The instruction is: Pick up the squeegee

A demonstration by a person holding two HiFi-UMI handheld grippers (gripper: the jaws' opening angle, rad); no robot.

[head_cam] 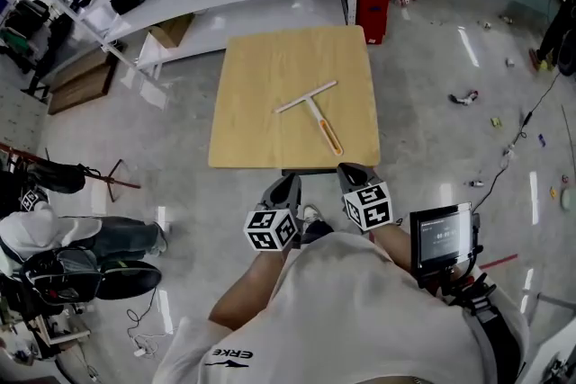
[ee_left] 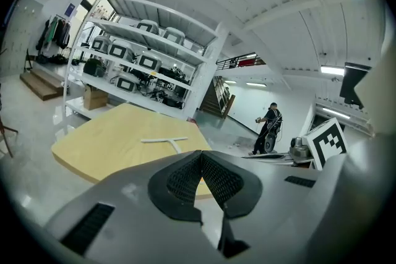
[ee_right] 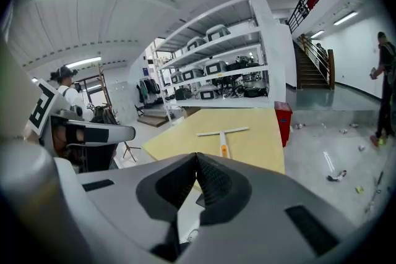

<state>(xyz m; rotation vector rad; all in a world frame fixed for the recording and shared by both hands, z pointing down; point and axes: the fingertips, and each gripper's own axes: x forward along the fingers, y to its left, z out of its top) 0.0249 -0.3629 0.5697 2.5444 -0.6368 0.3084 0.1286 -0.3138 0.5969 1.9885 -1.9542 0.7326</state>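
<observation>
Squeegee lies flat near the middle of the tabletop, ahead of both claws and well apart from them. Its pale blade runs crosswise on the far side. The handle, orange at its end, points back toward the right claw. Judgement: that makes the handle the natural place to take hold, and the right claw the better placed.

Left claw is clenched, pads meeting, nothing between them. Right claw likewise clenched and empty. Both are held side by side just short of the tabletop's near edge, aimed slightly down at the squeegee.

Judgement: approach stage only. A claw must release its jaws before it can straddle the handle.
</observation>
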